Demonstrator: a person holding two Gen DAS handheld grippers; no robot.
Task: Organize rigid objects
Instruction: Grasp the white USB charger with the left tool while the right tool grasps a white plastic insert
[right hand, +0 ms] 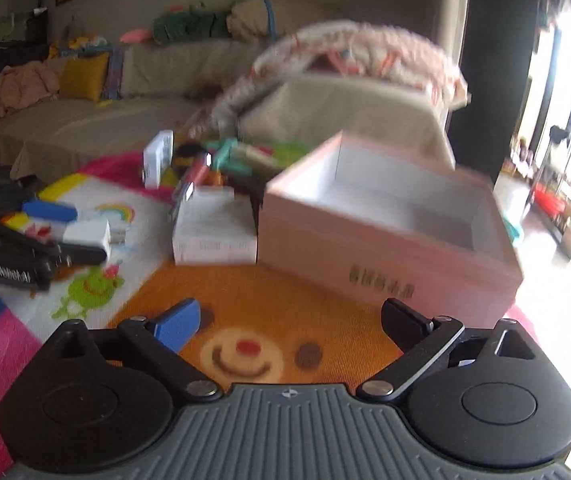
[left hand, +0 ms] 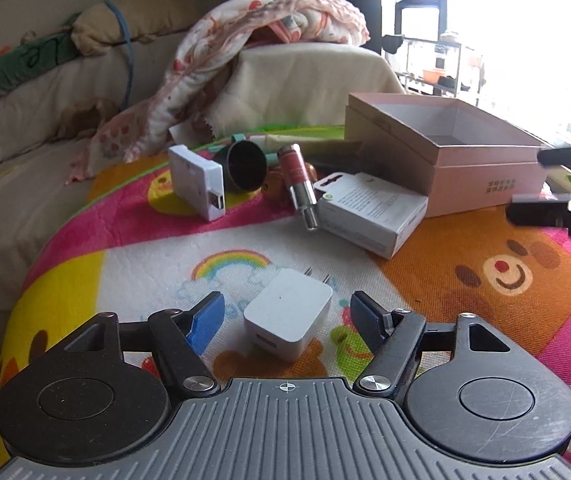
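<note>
- Left gripper spread wide, white plug adapter lying on the mat between the two blue pads, not touched by them, prongs pointing away.
- Right gripper also spread wide, nothing between the fingers, only the bear face of the colourful play mat under it.
- Further on, small white carton lying flat, touching the side of the pink box.
- Red and silver cylinder resting just beside the carton, on its left.
- Open pink box standing on the mat, white inside, nothing visible in it.
- Behind, white flat device standing on its edge, black cup on its side next to it.
- Far back, sofa with patterned blanket.
</note>
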